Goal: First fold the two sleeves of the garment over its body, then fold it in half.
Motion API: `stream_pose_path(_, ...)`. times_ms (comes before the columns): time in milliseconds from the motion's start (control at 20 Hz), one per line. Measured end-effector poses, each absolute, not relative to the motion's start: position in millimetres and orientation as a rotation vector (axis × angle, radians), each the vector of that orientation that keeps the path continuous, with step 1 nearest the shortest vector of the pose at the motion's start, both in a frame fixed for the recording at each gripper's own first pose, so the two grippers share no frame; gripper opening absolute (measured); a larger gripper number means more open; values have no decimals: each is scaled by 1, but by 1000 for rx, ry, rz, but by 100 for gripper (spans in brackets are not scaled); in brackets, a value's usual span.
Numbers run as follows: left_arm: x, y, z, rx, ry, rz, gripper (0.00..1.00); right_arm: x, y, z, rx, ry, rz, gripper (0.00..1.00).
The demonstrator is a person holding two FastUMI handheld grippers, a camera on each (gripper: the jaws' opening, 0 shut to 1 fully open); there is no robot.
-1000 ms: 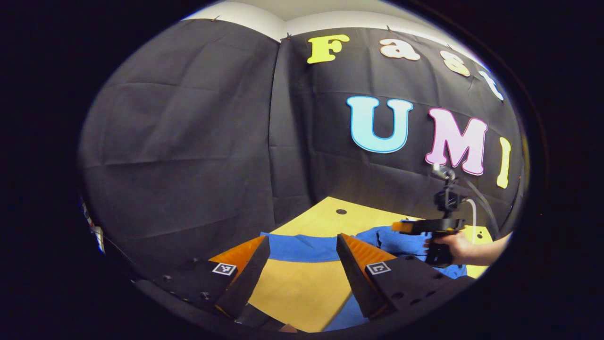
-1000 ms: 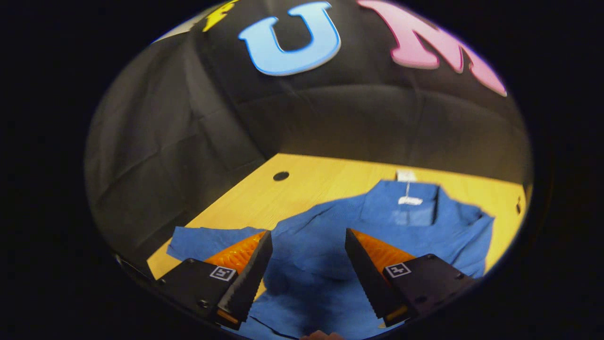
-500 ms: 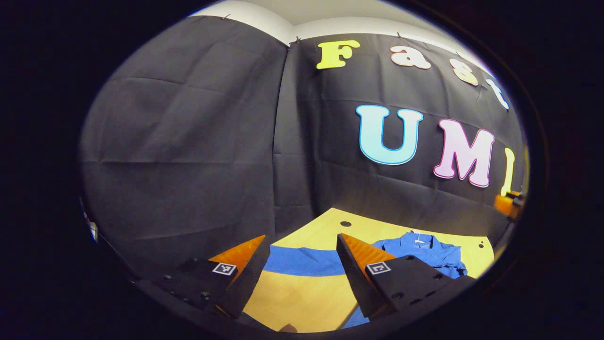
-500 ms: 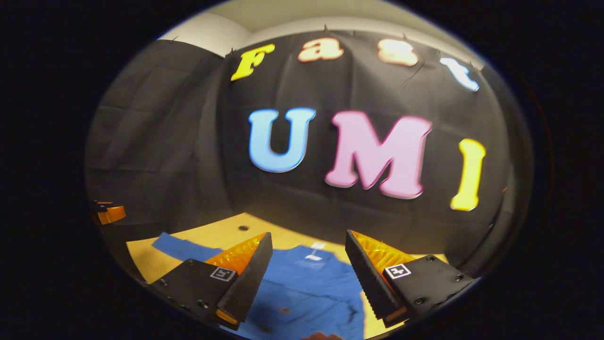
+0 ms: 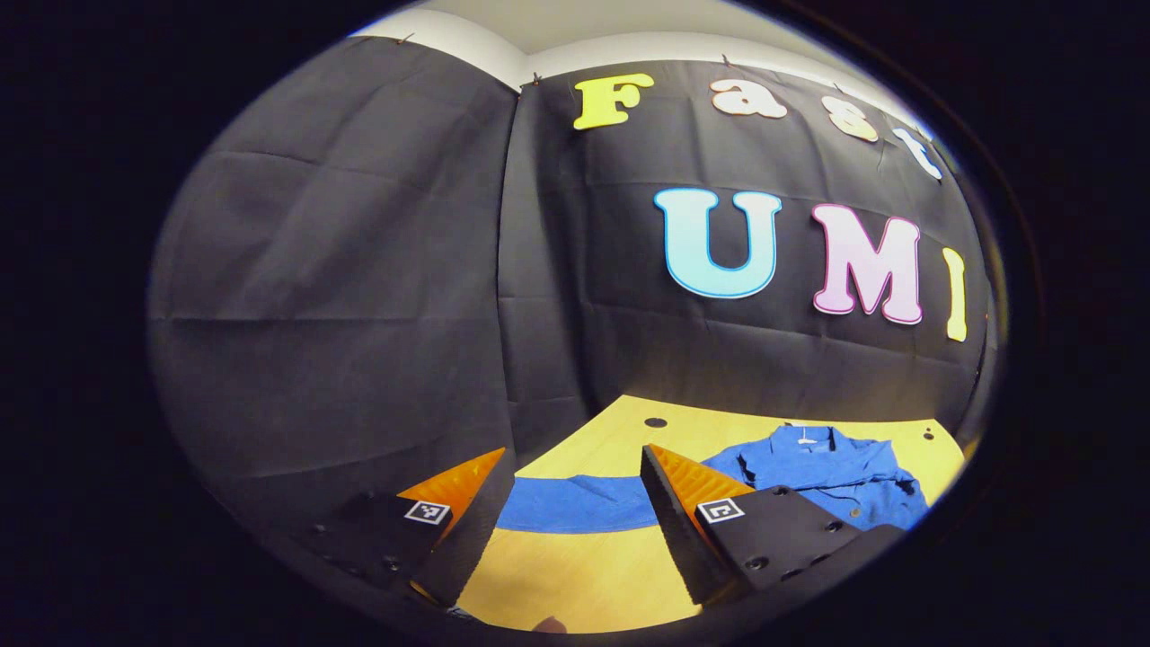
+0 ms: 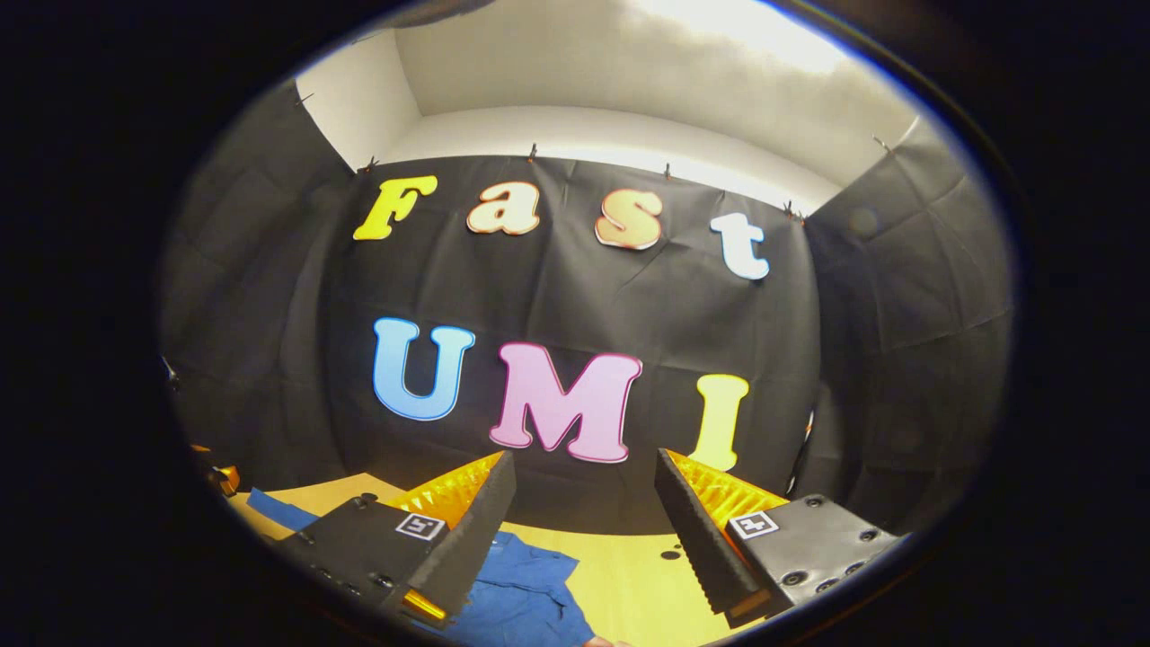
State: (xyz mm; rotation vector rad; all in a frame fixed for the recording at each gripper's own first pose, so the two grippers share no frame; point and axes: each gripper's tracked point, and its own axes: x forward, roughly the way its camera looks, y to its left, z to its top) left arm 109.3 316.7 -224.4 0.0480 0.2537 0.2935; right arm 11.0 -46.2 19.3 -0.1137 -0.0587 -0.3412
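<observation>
Right gripper (image 6: 584, 530) lifted off blue garment (image 5: 809, 467), both jaws apart, empty.

In the left gripper view, the blue garment (image 5: 813, 467) on the table (image 5: 584, 575) is partly hidden: the right-hand finger (image 5: 719, 526) of the left gripper (image 5: 575, 517) covers the stretch where the outstretched sleeve (image 5: 575, 505) meets the body, and the lower body is cut off at 4 o'clock. A small white tag (image 5: 806, 440) at the collar is too small to make out. In the right gripper view, the garment (image 6: 526, 593) is cut off at 6 o'clock, and the left-hand finger (image 6: 422, 548) of the right gripper (image 6: 584, 530) hides its middle, leaving a blue strip (image 6: 269, 508) at 8 o'clock. A small orange object (image 6: 223, 476) at the 9 o'clock edge is too cropped to identify.
</observation>
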Motion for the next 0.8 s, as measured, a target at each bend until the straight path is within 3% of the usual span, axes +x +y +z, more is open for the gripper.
stream_pose_path(250, 151, 371, -283, 89, 365, 360, 82, -18, -20, 40, -113, -41, -340, 90)
stream_pose_path(300, 157, 382, -295, 95, 393, 375, 83, -17, -22, 37, -125, -33, -349, 99)
stream_pose_path(450, 168, 410, -331, 76, 495, 415, 84, -17, -16, 25, -156, 14, -346, 100)
stream_pose_path(700, 188, 435, -365, 33, 568, 464, 85, -10, -14, 0, -136, 103, -349, 100)
stream_pose_path(750, 190, 439, -371, 29, 582, 464, 85, -9, -14, -2, -137, 111, -351, 93)
stream_pose_path(800, 191, 442, -376, 27, 596, 462, 85, -8, -13, -2, -140, 115, -352, 92)
